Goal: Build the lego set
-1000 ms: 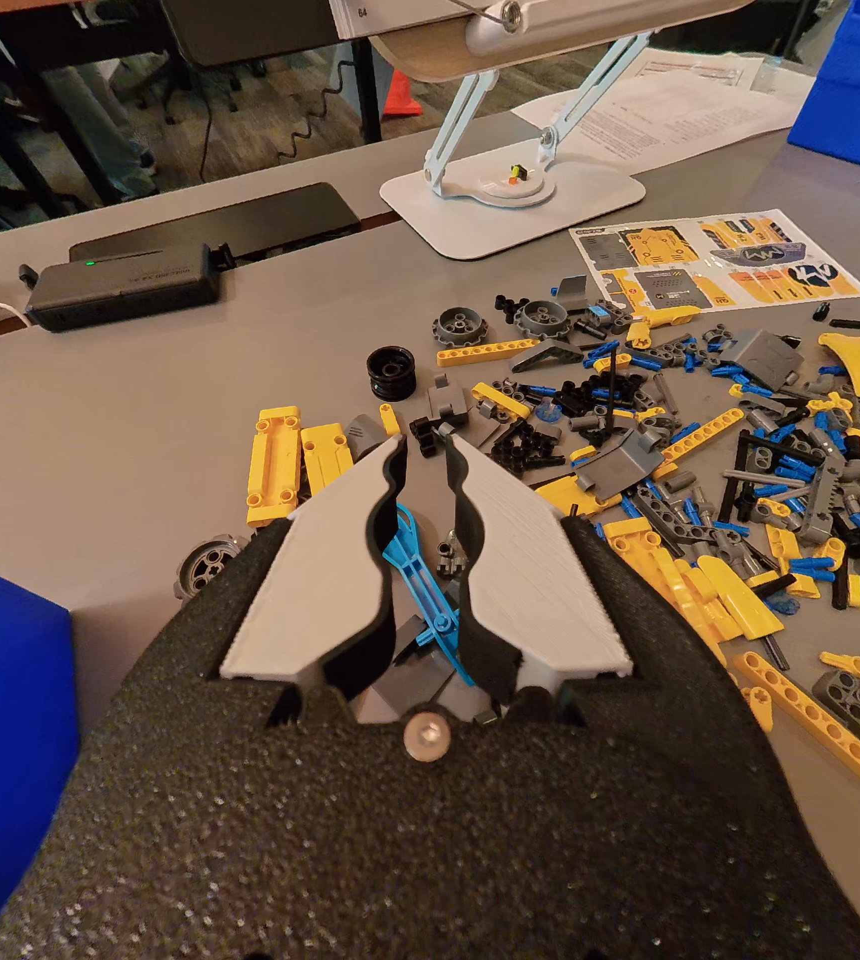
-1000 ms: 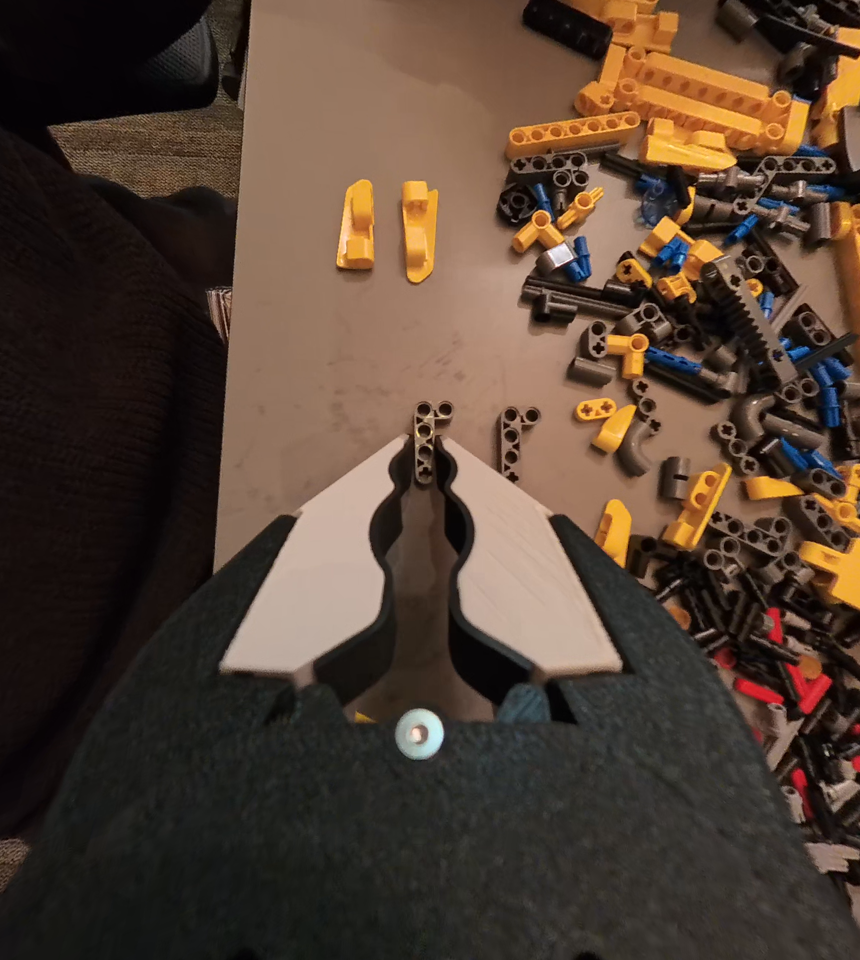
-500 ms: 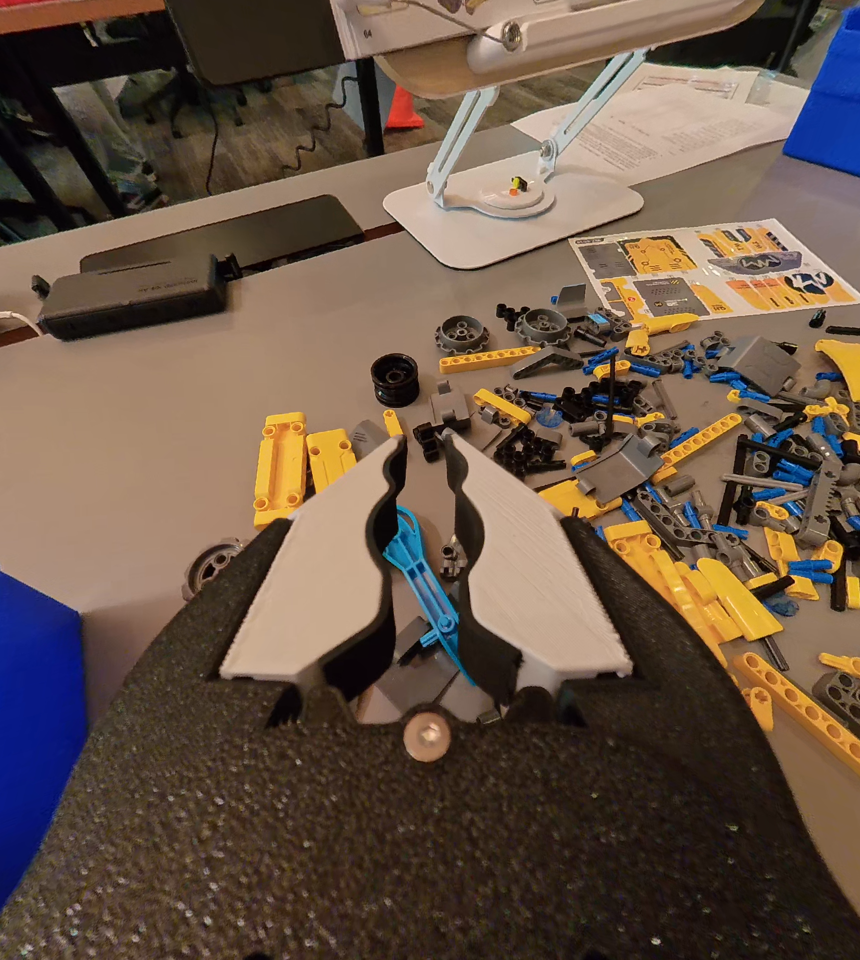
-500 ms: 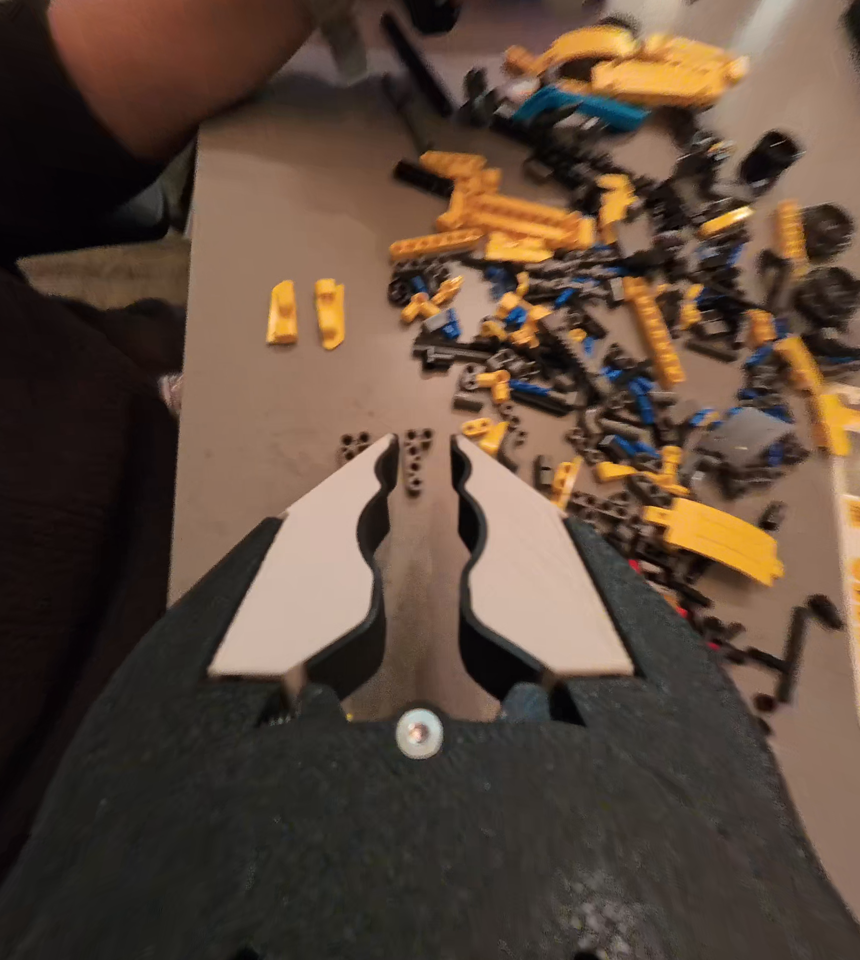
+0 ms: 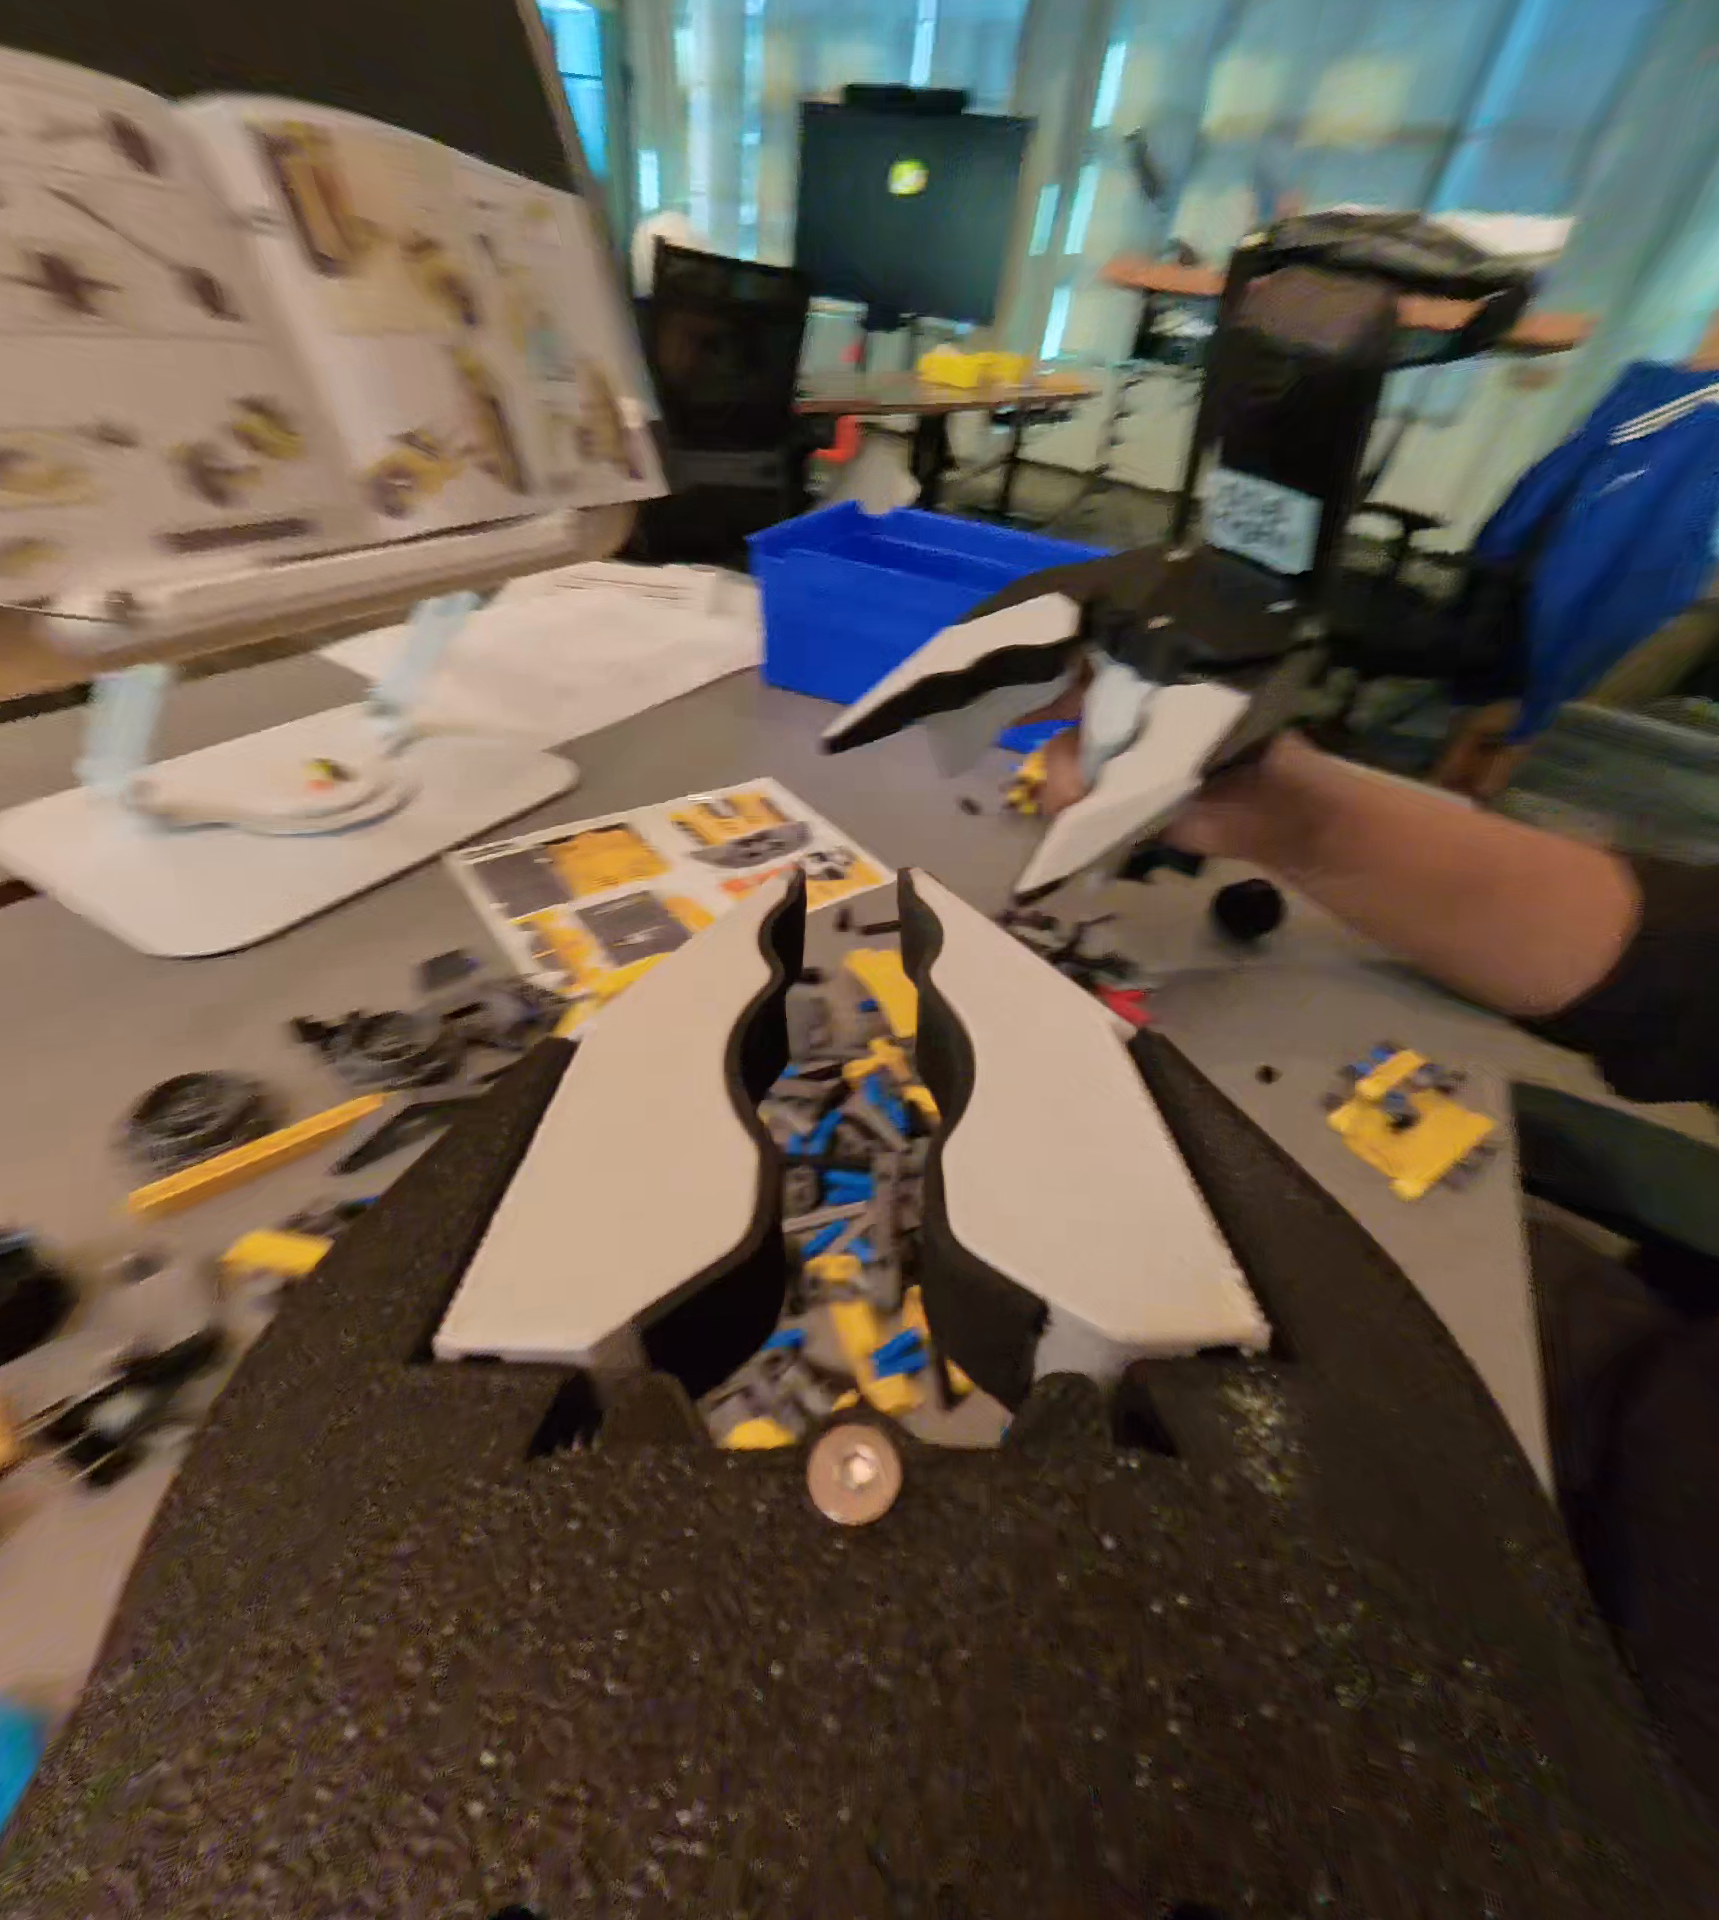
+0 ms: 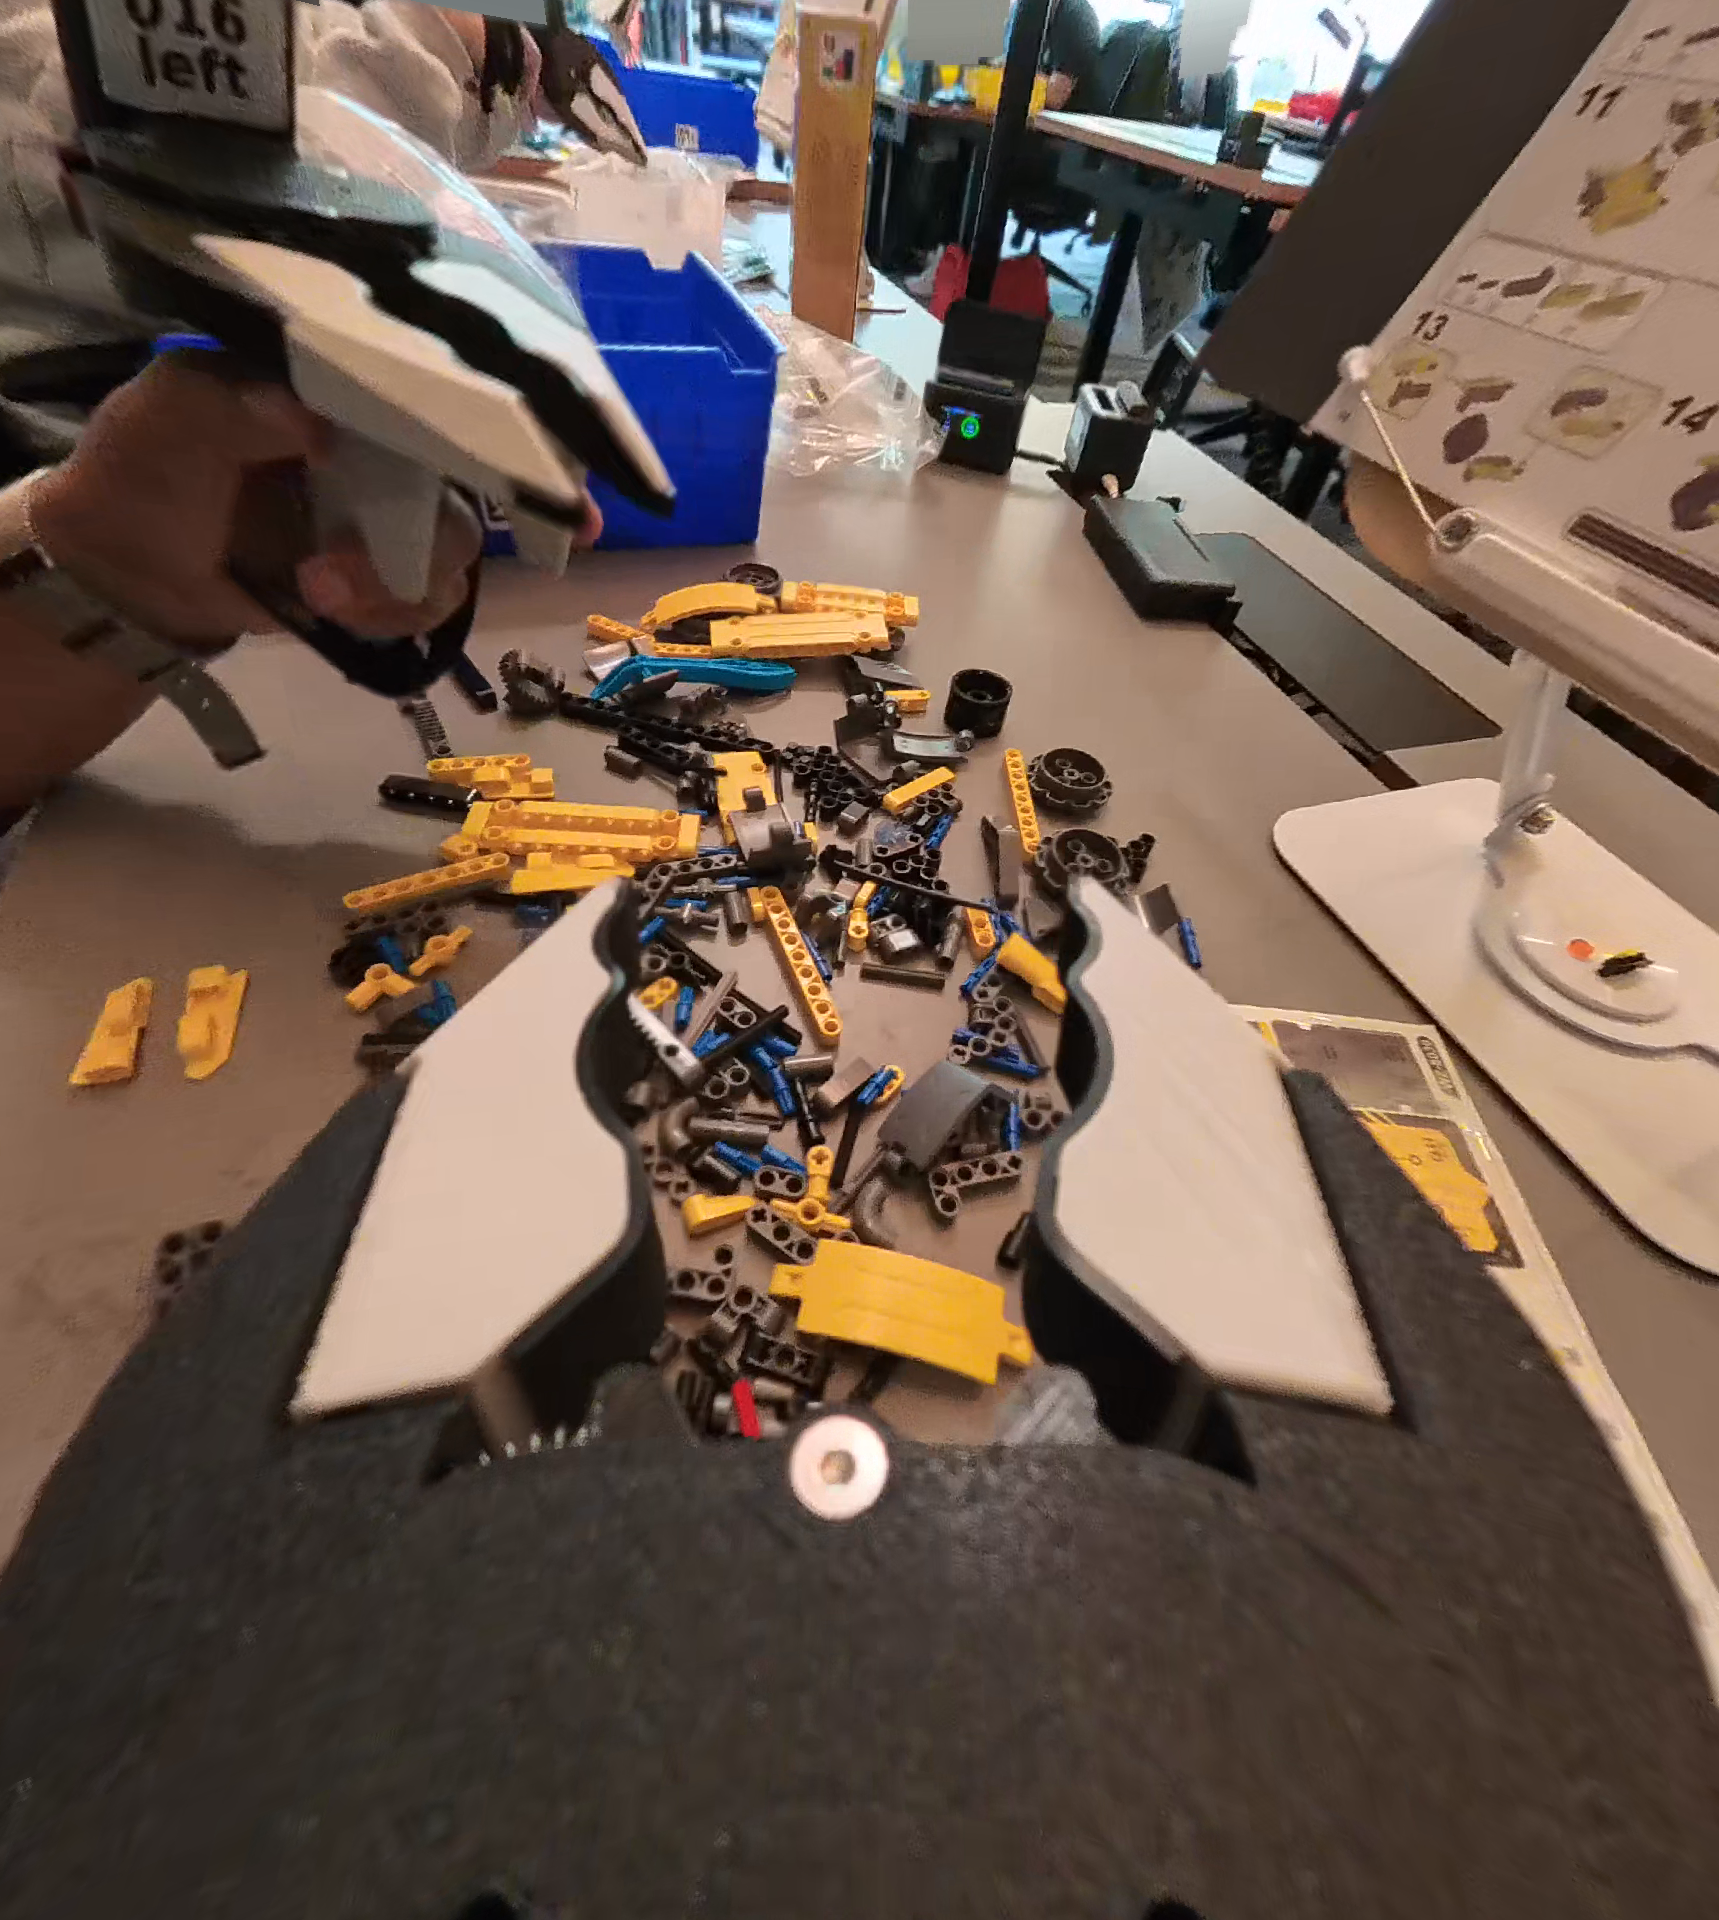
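A pile of small yellow, grey, blue and black building pieces (image 6: 834,935) lies on the grey table (image 6: 1094,623). My right gripper (image 6: 847,894) hangs over the pile, wide open and empty. It also shows in the left wrist view (image 5: 928,821), held in a hand above the table. My left gripper (image 5: 851,883) is raised over the pile (image 5: 855,1143) with only a narrow gap between its fingers and nothing in it. It shows at the upper left of the right wrist view (image 6: 626,504). A dark L-shaped beam (image 6: 185,1252) lies left of my right gripper.
An instruction booklet on a white stand (image 6: 1613,364) has its base (image 6: 1561,987) on the table's right. A sticker sheet (image 5: 668,883) lies beside it. Blue bin (image 6: 678,384), black device (image 6: 980,384), two yellow pieces (image 6: 159,1029), small yellow-blue assembly (image 5: 1411,1117). The grippers' ends are close to 10 cm from one another. The dark L-shaped beam (image 6: 185,1252) lies around 15 cm away from my right fingertips.
My right gripper let go of the dark L-shaped beam, opened wide and swung up over the pile. My left gripper lifted and turned right toward the other gripper.
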A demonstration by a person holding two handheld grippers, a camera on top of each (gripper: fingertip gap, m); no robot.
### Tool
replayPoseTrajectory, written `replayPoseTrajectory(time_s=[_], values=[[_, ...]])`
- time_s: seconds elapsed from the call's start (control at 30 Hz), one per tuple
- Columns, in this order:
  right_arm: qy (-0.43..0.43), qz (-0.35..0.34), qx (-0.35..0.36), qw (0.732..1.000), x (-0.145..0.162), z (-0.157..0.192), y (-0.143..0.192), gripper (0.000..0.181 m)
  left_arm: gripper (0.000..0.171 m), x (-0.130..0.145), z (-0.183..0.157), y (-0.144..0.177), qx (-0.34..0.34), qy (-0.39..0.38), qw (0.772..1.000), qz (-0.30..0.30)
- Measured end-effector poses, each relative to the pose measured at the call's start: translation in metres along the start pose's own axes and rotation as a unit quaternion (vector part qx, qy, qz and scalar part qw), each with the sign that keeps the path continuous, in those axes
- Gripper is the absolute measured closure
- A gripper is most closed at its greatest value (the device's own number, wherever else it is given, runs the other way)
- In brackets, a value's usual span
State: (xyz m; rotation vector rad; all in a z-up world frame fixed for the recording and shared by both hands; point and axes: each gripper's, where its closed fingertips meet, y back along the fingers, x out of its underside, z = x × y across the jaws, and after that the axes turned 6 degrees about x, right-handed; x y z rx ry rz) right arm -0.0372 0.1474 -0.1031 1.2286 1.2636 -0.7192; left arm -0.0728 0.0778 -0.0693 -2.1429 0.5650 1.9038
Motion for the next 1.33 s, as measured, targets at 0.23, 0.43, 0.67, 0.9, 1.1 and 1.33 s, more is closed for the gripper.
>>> replayPoseTrajectory(time_s=[0.23,0.43,0.67,0.9,1.1,1.33], values=[[0.032,-0.006,0.015,0.999,0.015,0.003,0.013,0.181,0.144,0.037,0.005,-0.032,-0.003,0.007,0.998,0.058],[-0.018,-0.033,-0.008,0.999,0.005,0.015,0.015,0.166,0.144,0.038,0.014,-0.028,-0.033,-0.021,0.998,0.050],[-0.005,-0.040,0.033,0.999,0.006,0.016,0.005,0.089,0.145,0.041,0.017,-0.025,-0.053,-0.045,0.996,0.059],[-0.010,-0.061,0.059,0.996,0.003,0.007,0.010,0.091,0.145,0.036,0.017,-0.023,-0.070,-0.078,0.993,0.055],[-0.011,-0.087,0.078,0.993,-0.001,-0.003,0.022,0.152,0.145,0.031,0.018,-0.019,-0.070,-0.069,0.994,0.037],[0.000,-0.092,0.080,0.993,-0.002,-0.002,0.024,0.164,0.145,0.030,0.019,-0.019,-0.070,-0.064,0.995,0.034]])
